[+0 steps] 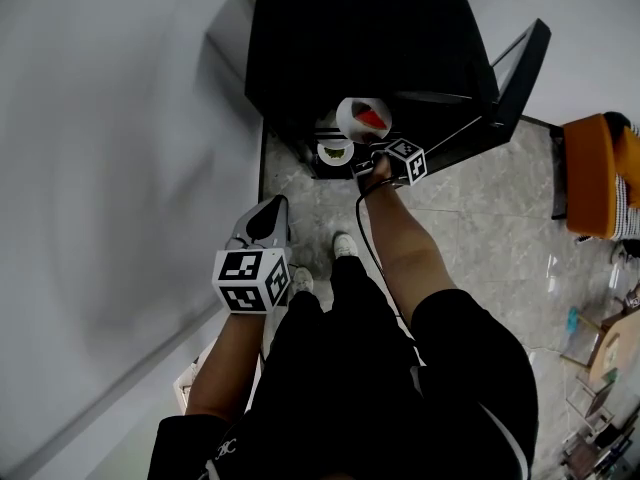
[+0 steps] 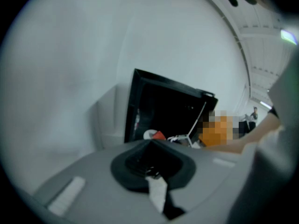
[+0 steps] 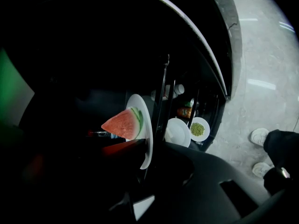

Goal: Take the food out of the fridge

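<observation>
White plate (image 3: 145, 107) with watermelon wedge (image 3: 122, 123): rim pinched by right gripper (image 3: 140, 150), apparently to spare the fruit, at the open black fridge (image 1: 350, 38) front. Left gripper (image 1: 268, 216): jaws pressed together, empty, held clear.

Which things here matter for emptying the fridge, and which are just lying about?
Job: fridge; plate with watermelon slice, held in the jaws of the right gripper; green-food dish and second white plate in the fridge.
Lying about: orange chair.

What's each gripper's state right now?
Left gripper: closed, holding nothing.
Right gripper: closed on the plate with the watermelon slice.
</observation>
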`<state>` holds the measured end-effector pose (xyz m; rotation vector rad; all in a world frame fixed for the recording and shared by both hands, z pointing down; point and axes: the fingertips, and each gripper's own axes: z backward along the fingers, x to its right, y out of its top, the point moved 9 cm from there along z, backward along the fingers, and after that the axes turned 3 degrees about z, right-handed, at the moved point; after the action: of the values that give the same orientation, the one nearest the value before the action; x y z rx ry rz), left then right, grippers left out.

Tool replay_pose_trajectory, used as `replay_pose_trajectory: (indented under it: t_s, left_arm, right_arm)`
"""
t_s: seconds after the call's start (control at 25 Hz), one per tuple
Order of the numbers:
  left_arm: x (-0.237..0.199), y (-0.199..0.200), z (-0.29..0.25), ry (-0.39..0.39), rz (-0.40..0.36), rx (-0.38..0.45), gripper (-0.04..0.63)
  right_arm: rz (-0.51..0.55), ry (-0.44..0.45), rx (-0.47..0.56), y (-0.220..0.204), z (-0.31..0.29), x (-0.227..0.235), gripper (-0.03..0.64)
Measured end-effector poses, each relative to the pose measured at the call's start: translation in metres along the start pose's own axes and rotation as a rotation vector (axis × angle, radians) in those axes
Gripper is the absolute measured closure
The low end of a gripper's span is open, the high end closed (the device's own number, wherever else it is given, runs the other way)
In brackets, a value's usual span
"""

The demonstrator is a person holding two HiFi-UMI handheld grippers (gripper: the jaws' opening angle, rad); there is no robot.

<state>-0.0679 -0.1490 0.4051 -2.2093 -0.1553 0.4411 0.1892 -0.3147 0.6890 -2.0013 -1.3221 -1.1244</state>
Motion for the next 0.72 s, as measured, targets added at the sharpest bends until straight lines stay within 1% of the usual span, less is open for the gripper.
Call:
replay_pose_trajectory:
  t_s: [0.28, 0.52, 0.72]
  left_arm:
    - [0.010, 0.004, -0.001, -0.022, -0.026, 0.007, 0.597]
    - [0.013, 0.003, -0.003, -0.023, -0.021, 0.000, 0.597]
    - [0.013, 0.002, -0.004, -0.022, -0.021, -0.004, 0.597]
  right_arm:
    - [-0.067, -0.008, -0.050, -0.004, 0.009, 0.010, 0.569]
    - [-0.083, 0.010, -0.073, -0.007, 0.014, 0.012, 0.571]
    - [-0.088, 0.034, -0.073, -0.012, 0.018, 0.009, 0.586]
